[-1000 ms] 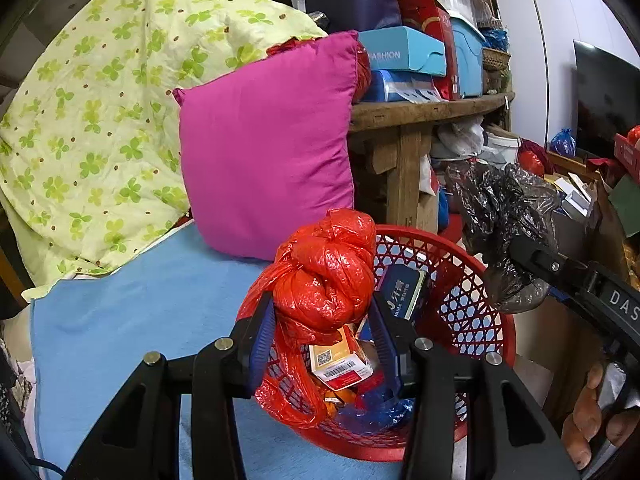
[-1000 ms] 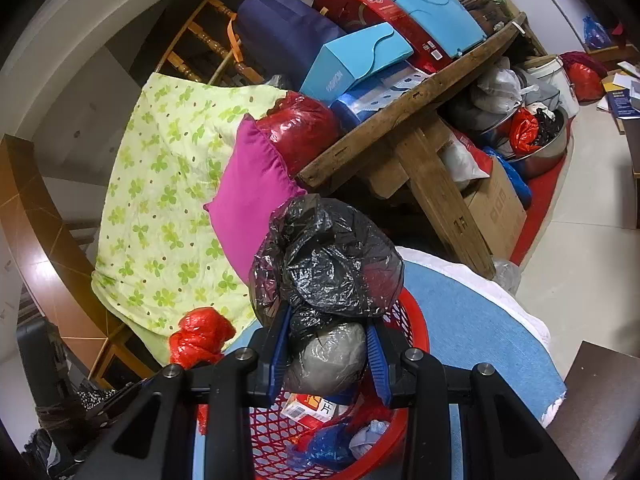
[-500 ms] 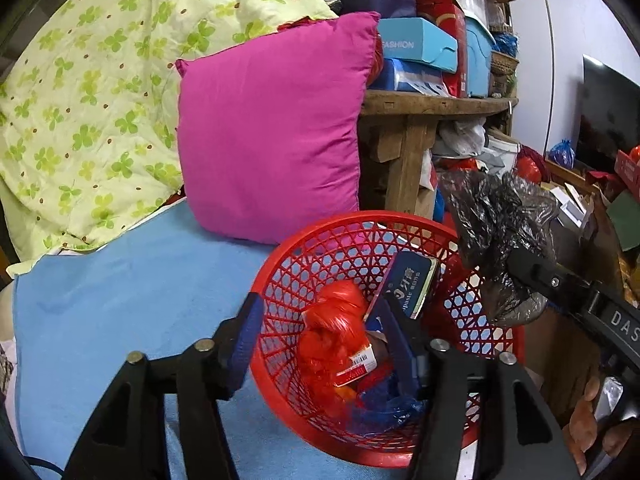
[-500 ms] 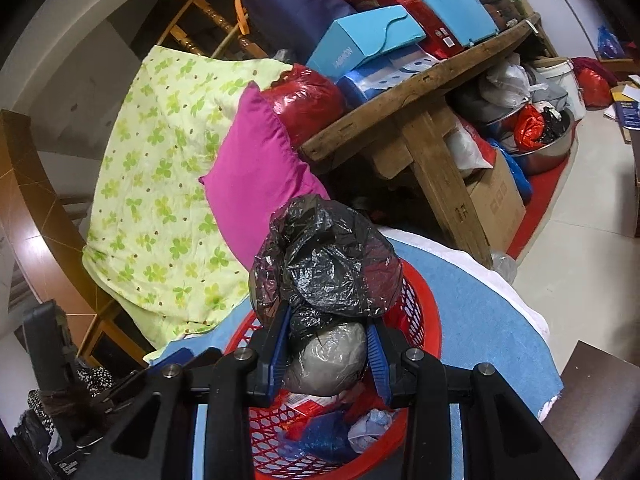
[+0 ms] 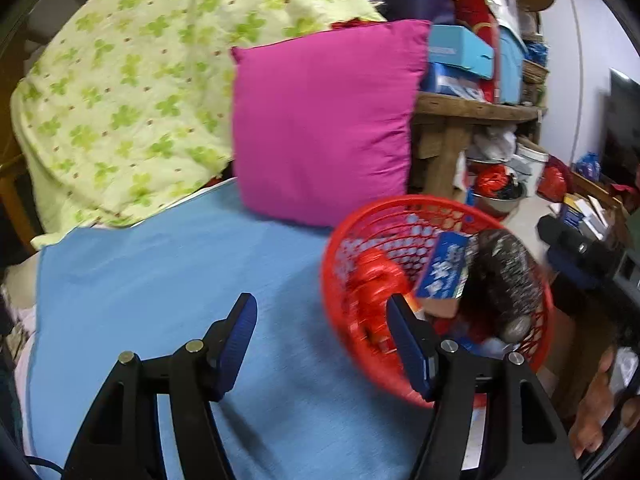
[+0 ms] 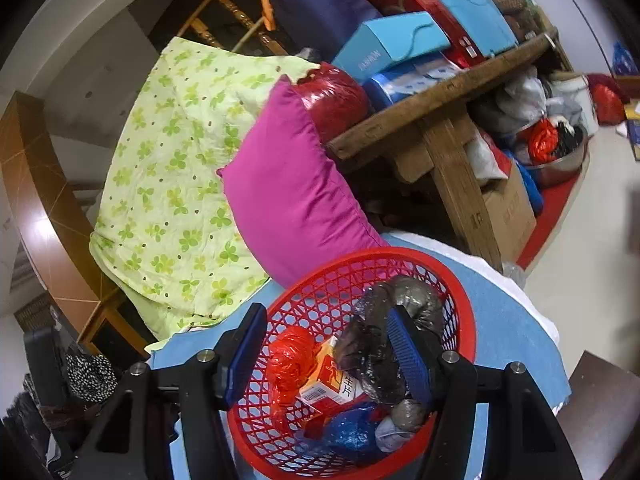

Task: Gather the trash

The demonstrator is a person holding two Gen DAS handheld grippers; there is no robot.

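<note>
Blue bedding [image 5: 168, 280] covers the bed and carries the red mesh basket [image 6: 460, 312] at its edge, in front of a magenta cushion [image 5: 320, 120] and a green clover-print quilt [image 5: 120, 92].

Trash location: both bags lie inside the basket. The red plastic bag [image 6: 290, 364] rests against a red carton [image 6: 332, 384]; the black plastic bag [image 6: 376, 344] lies beside it, next to a blue carton [image 5: 442, 266].

Tool state: the left tool [image 5: 320, 340] is spread and empty above the bedding, its jaws having just been opening. The right tool [image 6: 324, 356] is likewise spread over the basket, jaws having just been opening; the pads show no pressure on the black bag.

Handling: the bags appear light, soft and slippery; film likely crumples and slides. Take hold at a knot or bunched neck. The basket looks stiff but light and may tip; grip its rim.

Obstructions: a wooden bench [image 6: 440, 120] stacked with boxes stands close behind. Clutter on the floor [image 6: 580, 240] limits clearance.
</note>
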